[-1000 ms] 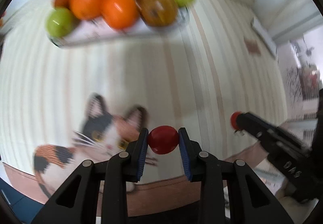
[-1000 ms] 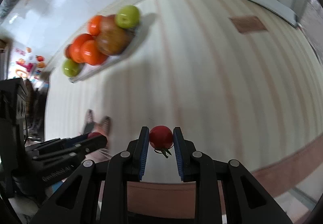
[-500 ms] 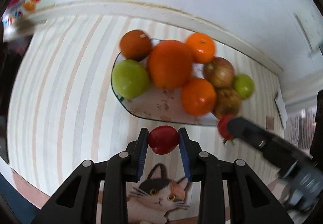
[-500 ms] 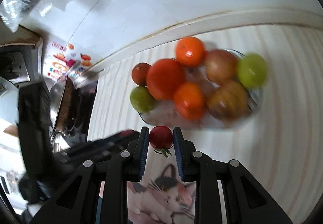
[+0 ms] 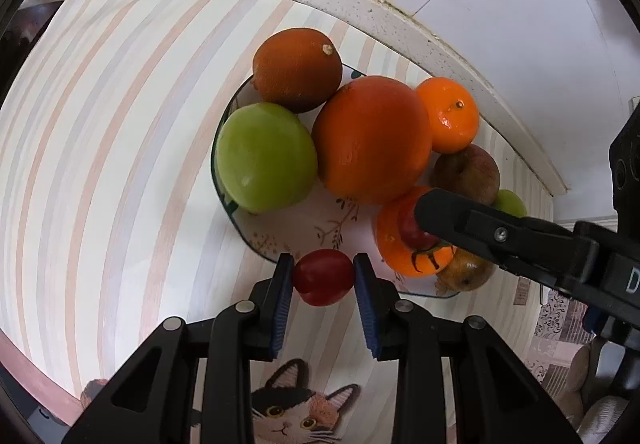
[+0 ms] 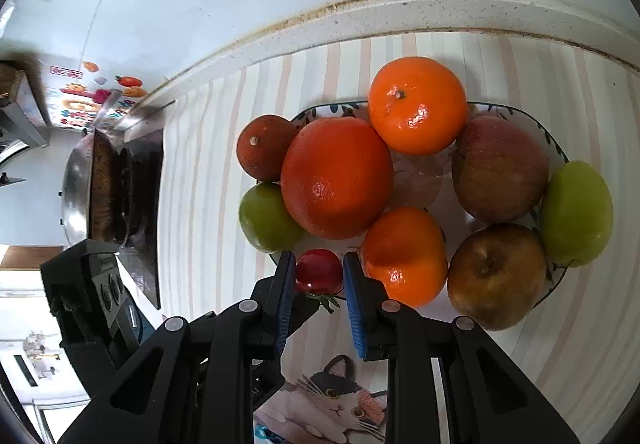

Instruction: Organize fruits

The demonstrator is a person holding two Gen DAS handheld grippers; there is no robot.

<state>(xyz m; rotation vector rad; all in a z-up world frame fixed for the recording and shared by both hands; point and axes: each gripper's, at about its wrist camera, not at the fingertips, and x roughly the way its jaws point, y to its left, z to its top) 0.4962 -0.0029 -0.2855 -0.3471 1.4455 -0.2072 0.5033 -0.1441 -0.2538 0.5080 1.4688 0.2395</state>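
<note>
My left gripper [image 5: 324, 278] is shut on a red cherry tomato [image 5: 323, 277] and holds it over the near rim of a patterned fruit plate [image 5: 288, 232]. My right gripper [image 6: 319, 276] is shut on a second red cherry tomato [image 6: 319, 271] with a green stem, at the plate's near edge [image 6: 558, 268]. The right gripper also shows in the left wrist view, its tomato [image 5: 412, 228] in front of an orange. The plate holds a large orange [image 5: 370, 140], smaller oranges, green apples [image 5: 264, 158] and brownish apples [image 6: 496, 276].
The plate sits on a striped mat [image 5: 100, 132] with a cat picture [image 5: 292, 412] near me. A speckled counter rim [image 5: 360, 12] and white tiled wall lie behind. A wok on a stove [image 6: 96, 196] stands at the left.
Both grippers, each still holding its tomato, have moved forward from over the cat picture to the near edge of the fruit plate, which now fills the views.
</note>
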